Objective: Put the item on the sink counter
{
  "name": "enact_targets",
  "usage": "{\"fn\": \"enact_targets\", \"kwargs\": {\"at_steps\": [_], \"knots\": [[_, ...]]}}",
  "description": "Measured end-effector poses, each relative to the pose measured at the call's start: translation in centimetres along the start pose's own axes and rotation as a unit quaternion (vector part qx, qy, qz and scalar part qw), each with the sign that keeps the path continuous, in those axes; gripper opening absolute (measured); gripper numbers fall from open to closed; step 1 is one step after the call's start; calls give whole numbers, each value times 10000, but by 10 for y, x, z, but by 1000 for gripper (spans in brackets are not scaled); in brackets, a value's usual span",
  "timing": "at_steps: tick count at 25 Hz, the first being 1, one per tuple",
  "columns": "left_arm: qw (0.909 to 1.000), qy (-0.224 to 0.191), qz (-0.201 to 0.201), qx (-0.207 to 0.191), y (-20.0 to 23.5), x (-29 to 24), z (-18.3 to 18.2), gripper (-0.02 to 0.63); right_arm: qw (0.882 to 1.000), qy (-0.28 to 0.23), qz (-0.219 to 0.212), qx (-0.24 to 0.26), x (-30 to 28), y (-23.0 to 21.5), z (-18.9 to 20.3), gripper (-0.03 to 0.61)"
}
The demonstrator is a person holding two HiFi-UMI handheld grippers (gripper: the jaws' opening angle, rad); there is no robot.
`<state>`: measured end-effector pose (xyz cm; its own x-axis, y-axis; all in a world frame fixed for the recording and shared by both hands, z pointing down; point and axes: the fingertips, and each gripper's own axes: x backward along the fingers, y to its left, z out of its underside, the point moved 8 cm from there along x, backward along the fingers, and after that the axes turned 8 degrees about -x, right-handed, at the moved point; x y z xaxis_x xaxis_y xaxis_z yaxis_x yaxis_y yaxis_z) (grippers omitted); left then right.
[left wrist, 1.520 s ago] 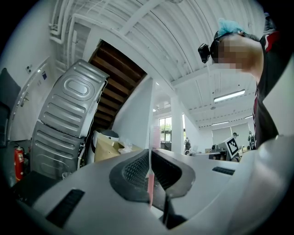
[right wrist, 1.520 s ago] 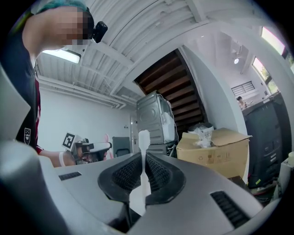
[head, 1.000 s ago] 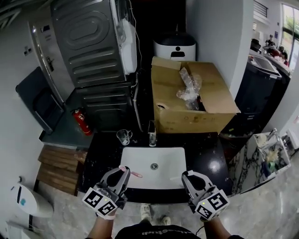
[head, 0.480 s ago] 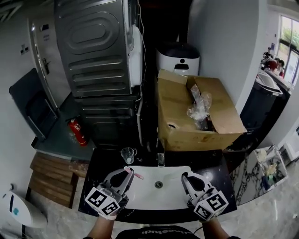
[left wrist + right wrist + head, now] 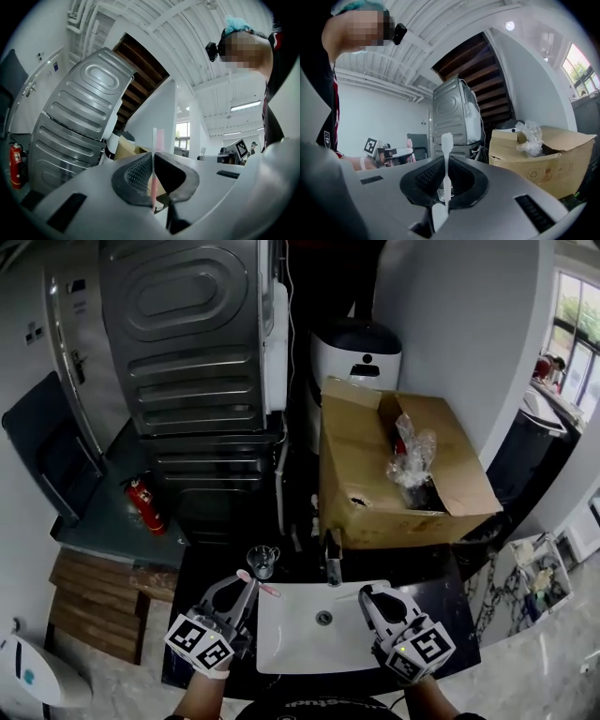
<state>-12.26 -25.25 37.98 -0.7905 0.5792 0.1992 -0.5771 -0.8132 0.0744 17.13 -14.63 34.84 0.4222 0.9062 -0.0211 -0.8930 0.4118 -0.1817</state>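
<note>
Left hand-held gripper (image 5: 246,587) was clamped on the pink toothbrush (image 5: 158,138), right hand-held gripper (image 5: 367,596) on the white toothbrush (image 5: 446,143), both pinched by thin handles at the jaw tips, basin (image 5: 300,643) below and between them, so an early release or twist could've dropped one into it, not onto the desk (image 5: 450,610).

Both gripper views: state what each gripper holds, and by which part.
Left gripper: pink toothbrush, clamped on its handle. Right gripper: white toothbrush, clamped on its handle, head sticking out past the jaws.
</note>
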Motion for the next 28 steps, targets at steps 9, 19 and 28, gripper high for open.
{"fn": "enact_targets", "kwargs": {"at_steps": [9, 19, 28], "knots": [[9975, -129, -625, 303, 21, -26, 25, 28, 9996, 198, -211, 33, -16, -34, -1, 51], [9714, -499, -2027, 1131, 92, -36, 87, 28, 9985, 501, -219, -59, -10, -50, 13, 52], [9659, -91, -2259, 1265, 129, -58, 152, 28, 9977, 665, -100, -88, -2, -53, 22, 52]]}}
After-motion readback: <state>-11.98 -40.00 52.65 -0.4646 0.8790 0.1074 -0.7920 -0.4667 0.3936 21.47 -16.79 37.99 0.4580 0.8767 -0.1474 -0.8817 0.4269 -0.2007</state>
